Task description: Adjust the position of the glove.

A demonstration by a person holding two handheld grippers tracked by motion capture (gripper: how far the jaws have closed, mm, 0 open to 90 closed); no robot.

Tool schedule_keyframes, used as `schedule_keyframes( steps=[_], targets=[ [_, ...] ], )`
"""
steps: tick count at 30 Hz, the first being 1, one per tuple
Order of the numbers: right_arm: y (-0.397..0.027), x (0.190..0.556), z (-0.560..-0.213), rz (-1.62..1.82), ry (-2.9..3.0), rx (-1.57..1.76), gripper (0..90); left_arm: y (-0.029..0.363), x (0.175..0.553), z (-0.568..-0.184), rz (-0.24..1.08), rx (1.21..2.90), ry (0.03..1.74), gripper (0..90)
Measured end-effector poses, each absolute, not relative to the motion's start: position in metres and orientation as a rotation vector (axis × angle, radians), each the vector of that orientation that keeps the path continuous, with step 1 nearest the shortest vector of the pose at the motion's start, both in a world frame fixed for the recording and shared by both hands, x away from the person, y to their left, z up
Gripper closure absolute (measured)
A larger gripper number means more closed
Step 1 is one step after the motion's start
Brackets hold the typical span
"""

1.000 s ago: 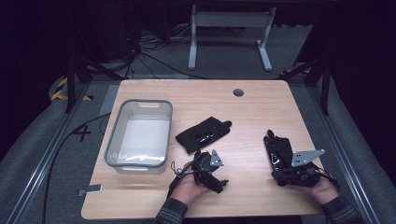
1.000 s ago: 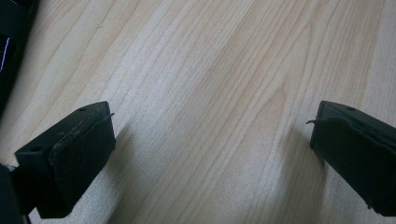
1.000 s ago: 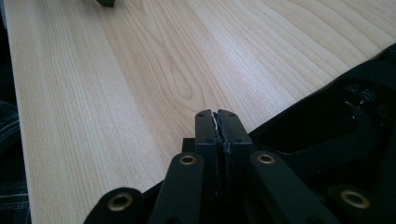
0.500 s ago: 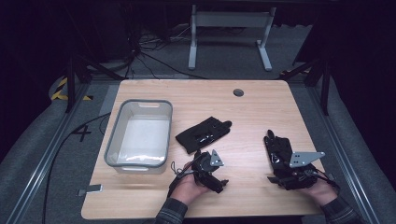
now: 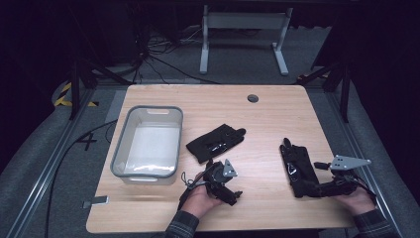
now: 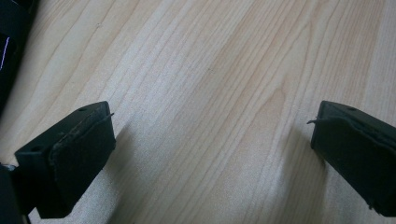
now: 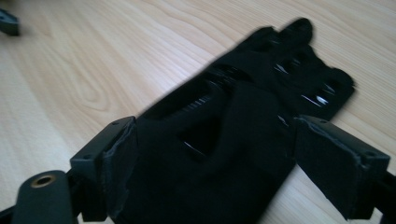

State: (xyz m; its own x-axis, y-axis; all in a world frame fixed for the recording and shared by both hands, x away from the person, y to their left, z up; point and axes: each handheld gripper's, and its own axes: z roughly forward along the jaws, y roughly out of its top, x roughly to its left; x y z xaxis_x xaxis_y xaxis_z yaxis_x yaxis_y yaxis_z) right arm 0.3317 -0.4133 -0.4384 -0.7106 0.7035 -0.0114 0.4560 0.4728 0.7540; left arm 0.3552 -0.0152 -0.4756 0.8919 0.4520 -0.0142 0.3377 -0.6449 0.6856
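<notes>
Right gripper [image 7: 215, 140] at the table's [image 5: 277, 109] right front edge, jaws wide astride a black glove [image 7: 243, 112]. Left gripper [image 6: 210, 144] wide, over bare wood.

two black gloves [image 5: 216, 142] [image 5: 298, 167] on a pale wood-grain table [image 5: 277, 114] — beside a grey-rimmed clear bin [image 5: 148, 142].

Black hand-held gripper [image 5: 224, 184], grey triangular plate, trailing cable, plaid cuffs
</notes>
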Motion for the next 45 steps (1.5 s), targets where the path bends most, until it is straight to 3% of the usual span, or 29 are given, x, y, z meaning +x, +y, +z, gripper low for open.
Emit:
schedule_keyframes(
  steps=[11,24,27,32,34,35,45],
  targets=[
    [-0.454,0.341,-0.448,1.006,2.265,1.203,15.1,-0.015,0.355,-0.476,0.205,2.329,0.564,0.1],
    [-0.46,0.354,-0.459,0.892,2.278,1.251,14.8,-0.016,0.355,-0.472,0.2,2.346,0.574,1.8],
    [-0.46,0.354,-0.46,0.902,2.28,1.253,14.8,-0.014,0.357,-0.467,0.199,2.361,0.607,14.7],
    [-0.46,0.354,-0.46,0.902,2.276,1.257,14.7,-0.012,0.362,-0.459,0.188,2.337,0.669,22.1],
    [-0.46,0.354,-0.46,0.9,2.276,1.258,14.6,-0.011,0.363,-0.456,0.176,2.324,0.675,36.3],
    [-0.46,0.354,-0.46,0.9,2.276,1.258,14.6,-0.009,0.365,-0.453,0.157,2.303,0.671,36.3],
    [-0.459,0.353,-0.46,0.901,2.284,1.251,14.5,-0.005,0.389,-0.437,0.205,2.302,0.786,83.5]
  ],
)
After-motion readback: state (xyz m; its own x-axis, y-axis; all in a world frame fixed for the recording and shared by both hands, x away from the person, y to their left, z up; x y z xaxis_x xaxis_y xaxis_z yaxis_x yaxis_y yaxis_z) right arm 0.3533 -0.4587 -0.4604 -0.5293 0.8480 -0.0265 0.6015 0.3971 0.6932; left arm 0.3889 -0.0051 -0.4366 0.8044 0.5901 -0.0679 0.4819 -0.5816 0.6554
